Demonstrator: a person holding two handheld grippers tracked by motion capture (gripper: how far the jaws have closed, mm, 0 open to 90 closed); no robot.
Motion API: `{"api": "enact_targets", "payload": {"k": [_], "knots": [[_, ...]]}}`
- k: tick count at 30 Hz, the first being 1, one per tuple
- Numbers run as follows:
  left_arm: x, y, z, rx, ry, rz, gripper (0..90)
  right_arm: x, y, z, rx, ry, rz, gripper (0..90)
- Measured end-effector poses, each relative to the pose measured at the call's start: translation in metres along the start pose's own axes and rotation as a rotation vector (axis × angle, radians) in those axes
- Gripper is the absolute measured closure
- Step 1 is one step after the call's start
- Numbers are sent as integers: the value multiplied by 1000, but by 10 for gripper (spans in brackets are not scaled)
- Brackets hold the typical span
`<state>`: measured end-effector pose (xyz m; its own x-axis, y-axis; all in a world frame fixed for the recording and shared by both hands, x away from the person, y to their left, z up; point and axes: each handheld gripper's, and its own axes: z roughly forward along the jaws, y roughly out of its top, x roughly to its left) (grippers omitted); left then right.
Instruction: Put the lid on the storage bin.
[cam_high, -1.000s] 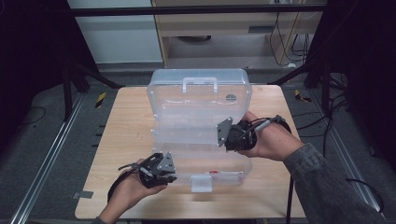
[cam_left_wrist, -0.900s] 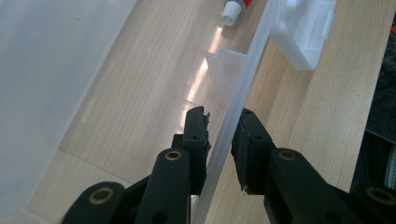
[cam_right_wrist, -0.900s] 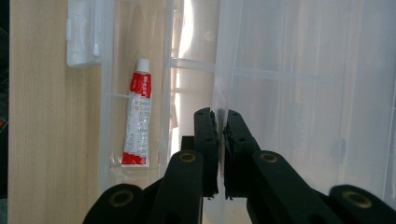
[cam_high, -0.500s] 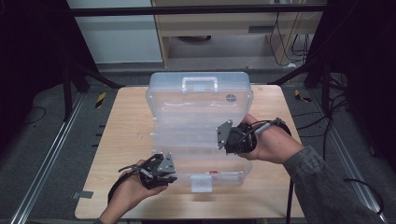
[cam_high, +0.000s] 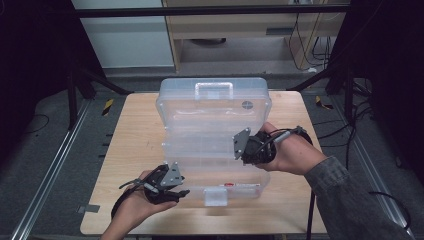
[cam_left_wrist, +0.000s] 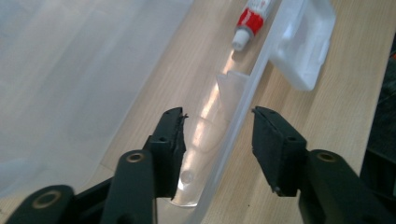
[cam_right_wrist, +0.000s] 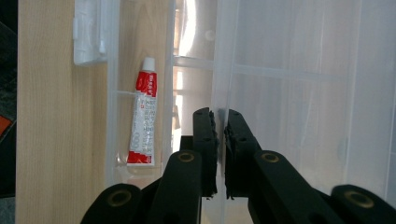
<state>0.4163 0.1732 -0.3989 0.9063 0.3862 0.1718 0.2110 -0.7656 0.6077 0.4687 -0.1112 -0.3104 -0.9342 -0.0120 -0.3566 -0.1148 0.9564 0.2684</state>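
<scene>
A clear plastic compartment box (cam_high: 215, 172) lies on the wooden table, its lid (cam_high: 212, 112) raised and tilted back. My right gripper (cam_high: 240, 149) is shut on the lid's free edge (cam_right_wrist: 219, 60), and in its own view the right gripper (cam_right_wrist: 220, 123) has the thin clear rim pinched between its pads. My left gripper (cam_high: 183, 189) is at the box's near left corner. It stands open (cam_left_wrist: 217, 126), one jaw inside and one outside the front wall (cam_left_wrist: 243, 109), not touching it. A red and white tube (cam_right_wrist: 142, 121) lies in a front compartment, also seen as the tube (cam_left_wrist: 252, 18).
The box's white latch (cam_high: 216, 196) hangs at the middle of the front wall, near the table's front edge. Its carry handle (cam_high: 213, 89) is on the far side. Bare table (cam_high: 130, 140) lies left and right of the box. Dark frame posts and cables surround the table.
My right gripper, holding the lid edge, has shifted slightly left and toward the near side. The left gripper has barely moved.
</scene>
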Motion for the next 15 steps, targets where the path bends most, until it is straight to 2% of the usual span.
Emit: {"api": "enact_targets", "payload": {"k": [2, 4, 9, 11, 13, 15], "knots": [[-1, 0, -7, -23, -6, -4, 523, 0, 0, 0, -1, 1, -4, 846], [-2, 1, -16, -65, -18, -17, 528, 0, 0, 0, 0, -2, -5, 845], [1, 4, -42, -157, -13, -65, 572, 1, 0, 0, -2, -5, -4, 843], [5, 3, -52, -189, -23, -88, 629, 2, 0, 1, -3, -8, -4, 842], [12, 3, -61, -206, -2, -119, 689, 2, -1, 1, -6, -8, 1, 842], [25, 3, -69, -200, 18, -144, 761, 2, -1, 1, -9, -8, 3, 841]]}}
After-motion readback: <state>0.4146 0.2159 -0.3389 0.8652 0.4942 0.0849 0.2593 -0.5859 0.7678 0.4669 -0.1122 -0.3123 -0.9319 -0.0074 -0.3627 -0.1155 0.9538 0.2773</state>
